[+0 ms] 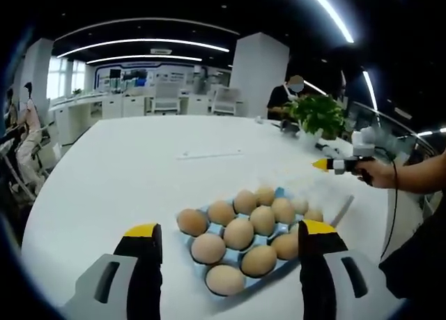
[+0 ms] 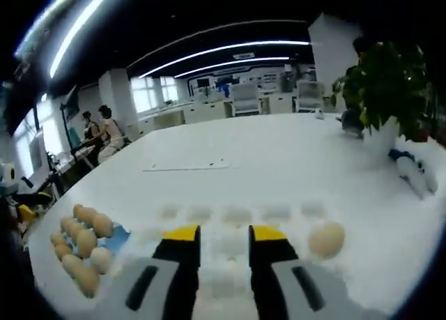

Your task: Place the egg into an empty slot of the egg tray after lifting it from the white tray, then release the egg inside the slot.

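My left tool (image 1: pixel 230 240) hangs released above the blue egg tray (image 1: pixel 279 193) full of brown eggs, near the desk's (image 1: pixel 139 166) front edge. My right tool (image 2: pixel 225 238) hovers empty, prongs narrowly apart, over the white tray (image 2: pixel 237 215); one egg (image 2: pixel 326 239) sits in its right-end slot.

Tan eggs (image 1: pixel 239 233) fill a blue egg tray (image 1: pixel 280 192) on the white table (image 1: pixel 139 166); one tan egg (image 2: pixel 326 239) sits in the white tray (image 2: pixel 237 226)

Grey hand-held gripper (image 1: pixel 230 247) jaws (yellow tips)
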A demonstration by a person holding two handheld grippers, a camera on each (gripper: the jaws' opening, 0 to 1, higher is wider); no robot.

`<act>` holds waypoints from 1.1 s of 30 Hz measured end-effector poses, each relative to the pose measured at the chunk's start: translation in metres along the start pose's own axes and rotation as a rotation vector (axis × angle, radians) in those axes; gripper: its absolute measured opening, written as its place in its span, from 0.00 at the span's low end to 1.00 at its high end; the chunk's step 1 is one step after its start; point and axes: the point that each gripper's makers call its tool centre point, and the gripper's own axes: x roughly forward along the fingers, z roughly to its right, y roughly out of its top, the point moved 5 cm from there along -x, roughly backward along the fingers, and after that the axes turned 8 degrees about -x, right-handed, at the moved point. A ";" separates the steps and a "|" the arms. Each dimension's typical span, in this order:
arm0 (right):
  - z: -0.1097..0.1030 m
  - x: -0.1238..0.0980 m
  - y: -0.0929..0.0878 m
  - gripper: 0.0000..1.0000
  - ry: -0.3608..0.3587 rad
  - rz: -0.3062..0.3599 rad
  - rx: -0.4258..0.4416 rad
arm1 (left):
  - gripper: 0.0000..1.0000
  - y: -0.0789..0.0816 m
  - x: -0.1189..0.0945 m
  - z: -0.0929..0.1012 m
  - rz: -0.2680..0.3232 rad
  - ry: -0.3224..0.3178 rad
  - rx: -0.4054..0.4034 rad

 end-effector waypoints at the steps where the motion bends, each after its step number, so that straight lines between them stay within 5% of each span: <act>1: 0.008 -0.002 0.000 0.27 -0.026 0.001 -0.004 | 0.80 0.000 0.000 0.000 0.000 0.000 -0.001; 5: 0.048 -0.008 -0.003 0.27 -0.159 -0.010 -0.013 | 0.80 0.000 0.001 0.003 0.000 0.004 -0.001; 9: 0.070 -0.006 -0.009 0.27 -0.210 -0.025 -0.035 | 0.79 -0.001 0.001 0.005 -0.001 0.006 -0.001; 20: 0.071 0.014 -0.030 0.26 -0.167 -0.111 -0.074 | 0.79 0.001 0.001 0.007 0.006 0.020 -0.014; 22: 0.070 0.015 -0.027 0.26 -0.176 -0.114 -0.139 | 0.79 0.000 0.001 0.007 0.006 0.022 -0.012; 33: 0.073 0.002 -0.008 0.25 -0.188 -0.067 -0.096 | 0.79 0.002 0.002 0.005 0.013 0.019 -0.012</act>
